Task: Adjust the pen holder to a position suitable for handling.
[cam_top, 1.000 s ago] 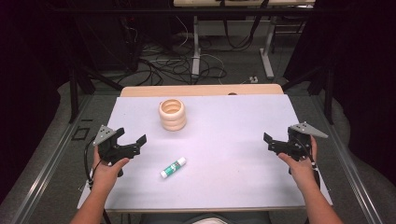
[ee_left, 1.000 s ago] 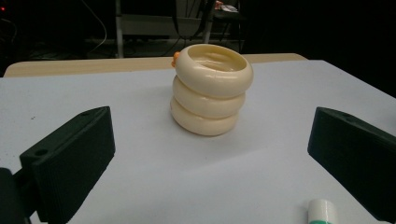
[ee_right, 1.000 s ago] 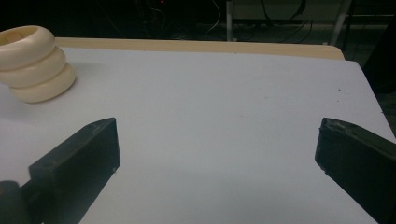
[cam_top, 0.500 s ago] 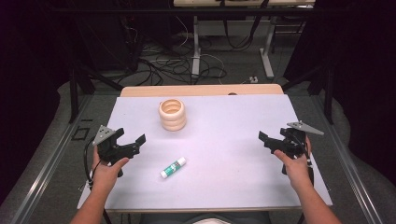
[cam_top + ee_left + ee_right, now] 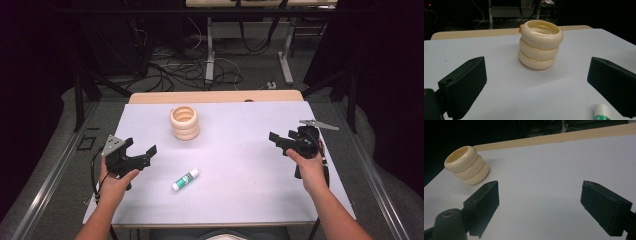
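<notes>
While its jaws have just been closing part of the way with nothing between them, the right gripper (image 5: 281, 141) hangs above the right side of the white table (image 5: 240, 200), still parted. The left gripper (image 5: 141, 154) hovers over the left side, its jaws wide apart and empty. A glue stick (image 5: 185, 179) lies near it, and the cream ring stack (image 5: 185, 122) stands farther back

Table (image 5: 240, 200) brightly lit from above; surroundings dark; soft shadows; gripper views perhaps slightly soft.
</notes>
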A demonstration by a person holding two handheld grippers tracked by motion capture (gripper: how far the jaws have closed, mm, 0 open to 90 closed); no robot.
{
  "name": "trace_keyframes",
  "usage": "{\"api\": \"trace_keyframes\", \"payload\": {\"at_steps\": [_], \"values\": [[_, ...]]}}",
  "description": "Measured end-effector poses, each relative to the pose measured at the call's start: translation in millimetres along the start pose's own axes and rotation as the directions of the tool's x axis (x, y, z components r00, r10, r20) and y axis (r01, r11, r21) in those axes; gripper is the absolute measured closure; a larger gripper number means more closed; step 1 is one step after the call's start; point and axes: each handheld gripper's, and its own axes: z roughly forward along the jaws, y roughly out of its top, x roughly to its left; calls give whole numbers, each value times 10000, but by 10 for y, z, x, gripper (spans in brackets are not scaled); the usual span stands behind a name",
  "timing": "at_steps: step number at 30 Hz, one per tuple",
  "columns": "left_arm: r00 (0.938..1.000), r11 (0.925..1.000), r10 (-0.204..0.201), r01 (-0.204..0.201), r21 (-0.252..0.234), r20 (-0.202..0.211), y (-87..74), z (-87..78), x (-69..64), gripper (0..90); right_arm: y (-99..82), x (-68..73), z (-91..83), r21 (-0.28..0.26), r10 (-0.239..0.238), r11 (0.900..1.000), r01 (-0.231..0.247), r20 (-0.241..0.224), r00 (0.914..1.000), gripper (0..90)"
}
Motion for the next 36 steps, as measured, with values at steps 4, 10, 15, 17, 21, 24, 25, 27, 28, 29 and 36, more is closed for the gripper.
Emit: {"api": "trace_keyframes", "payload": {"at_steps": [4, 10, 15, 17, 21, 24, 25, 27, 28, 29, 36], "values": [[9999, 9999, 102, -102, -51, -58, -4, -7, -2, 25, 103, 84, 42, 174, -226, 9996, 230, -186, 9996, 147], [9997, 9997, 238, -238, 42, -103, -11, 3, -11, 20, 258, 244, 96, 416, -234, 9988, 261, -651, 9976, 150], [9995, 9995, 292, -291, 119, -85, -18, -3, -4, 5, 367, 368, 159, 561, -585, 9964, 633, -831, 9948, 156], [9996, 9996, 280, -279, 98, -83, -20, -5, 1, 2, 415, 420, 180, 624, -632, 9957, 688, -881, 9941, 160], [9998, 9999, 163, -162, 57, -95, -18, -5, 3, 2, 508, 526, 228, 632, -799, 9943, 860, -939, 9924, 162], [9998, 9999, 147, -146, 61, -112, -18, -3, 3, 2, 576, 610, 265, 717, -903, 9926, 984, -1076, 9901, 162], [9998, 9999, 147, -146, 61, -112, -18, -3, 3, 2, 597, 639, 283, 725, -953, 9920, 1033, -1073, 9897, 162], [9998, 9999, 151, -150, 73, -93, -18, -1, 4, 2, 639, 697, 320, 699, -1073, 9908, 1154, -1105, 9881, 166], [9999, 9999, 149, -148, 89, -86, -17, 0, 3, 2, 661, 723, 338, 745, -1159, 9894, 1248, -1139, 9867, 166], [9999, 9999, 149, -148, 89, -86, -17, 0, 3, 2, 683, 755, 358, 792, -1194, 9885, 1290, -1162, 9860, 166], [9998, 9997, 204, -204, 116, -66, -16, 1, 0, 2, 810, 930, 524, 937, -1449, 9829, 1583, -1353, 9802, 166]]}}
